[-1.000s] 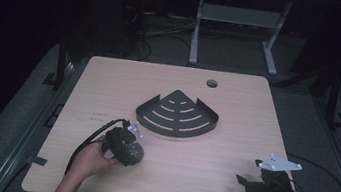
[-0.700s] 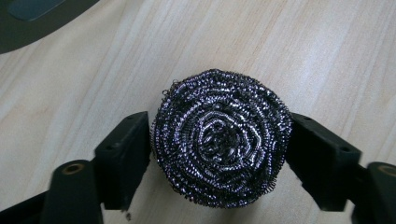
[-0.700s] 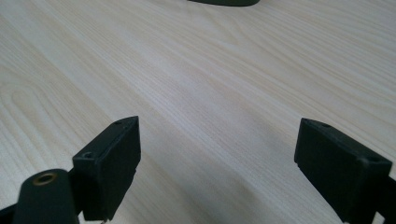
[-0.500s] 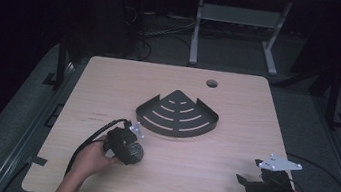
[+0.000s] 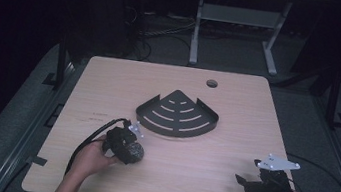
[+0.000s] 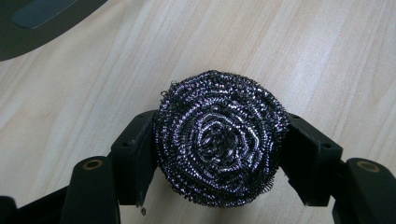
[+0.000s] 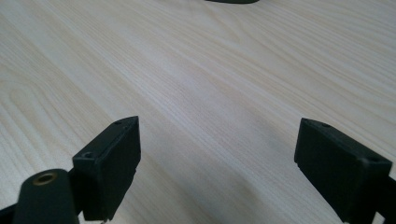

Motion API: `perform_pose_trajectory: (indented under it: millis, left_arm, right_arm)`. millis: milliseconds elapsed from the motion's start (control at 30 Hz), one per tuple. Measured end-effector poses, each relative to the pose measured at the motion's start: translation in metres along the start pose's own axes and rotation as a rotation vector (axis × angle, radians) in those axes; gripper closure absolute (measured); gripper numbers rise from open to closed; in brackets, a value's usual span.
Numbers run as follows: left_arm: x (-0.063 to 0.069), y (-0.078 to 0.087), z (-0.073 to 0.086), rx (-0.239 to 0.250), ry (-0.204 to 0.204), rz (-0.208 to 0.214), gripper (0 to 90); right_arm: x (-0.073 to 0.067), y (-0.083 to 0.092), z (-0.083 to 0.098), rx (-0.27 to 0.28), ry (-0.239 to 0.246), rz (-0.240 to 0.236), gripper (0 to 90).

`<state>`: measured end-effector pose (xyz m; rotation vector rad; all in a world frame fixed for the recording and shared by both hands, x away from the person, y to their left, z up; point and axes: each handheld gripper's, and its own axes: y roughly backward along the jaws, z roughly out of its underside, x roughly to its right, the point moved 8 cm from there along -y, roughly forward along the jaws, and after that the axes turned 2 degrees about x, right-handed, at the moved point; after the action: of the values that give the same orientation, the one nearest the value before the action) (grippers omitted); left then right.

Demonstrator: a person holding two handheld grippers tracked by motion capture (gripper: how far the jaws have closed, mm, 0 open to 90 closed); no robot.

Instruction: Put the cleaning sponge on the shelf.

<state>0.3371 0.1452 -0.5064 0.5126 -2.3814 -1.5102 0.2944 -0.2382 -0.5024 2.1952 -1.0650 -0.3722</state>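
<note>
A round steel-wool scourer (image 6: 219, 140) sits on the wooden table (image 5: 108, 92), front left of the middle. My left gripper (image 5: 132, 147) is shut on the scourer (image 5: 137, 152). Its jaws have just been closing, and both black pads (image 6: 137, 156) now press into the scourer's sides. A person's hand holds this gripper from below. At the front right, my right gripper (image 5: 243, 182) rests low over the table and points left. In its own view, the right gripper (image 7: 217, 158) stands open with only bare wood between its pads (image 7: 114, 158).
A black fan-shaped corner rack (image 5: 178, 115) with curved slots lies at the table's middle, just beyond the scourer; its edge (image 6: 37, 28) shows at the top left of the left gripper view. A cable hole (image 5: 211, 83) is near the far edge. Cables trail off both grippers.
Both hands have kept their places. The left gripper's jaws appear drawn in tighter round the scourer; nothing else has moved.
</note>
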Motion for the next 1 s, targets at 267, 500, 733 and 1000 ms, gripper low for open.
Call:
perform_pose_trajectory:
  millis: [267,500,733,1000]
  left_arm:
    - [0.004,0.008,-0.003,0.032,-0.004,-0.005,33.1]
    - [0.003,0.02,-0.01,0.052,-0.014,-0.005,33.1]
    - [0.003,0.027,-0.02,0.067,-0.024,-0.005,33.1]
    - [-0.001,0.031,-0.036,0.078,-0.034,0.003,33.1]
  right_arm:
    - [0.0,0.0,0.0,0.0,-0.003,0.003,14.1]
    - [0.0,-0.003,0.0,-0.007,-0.008,0.001,14.1]
    - [-0.002,-0.004,0.0,-0.017,-0.008,0.0,14.1]
    - [-0.002,-0.006,0.001,-0.026,-0.017,0.0,14.1]
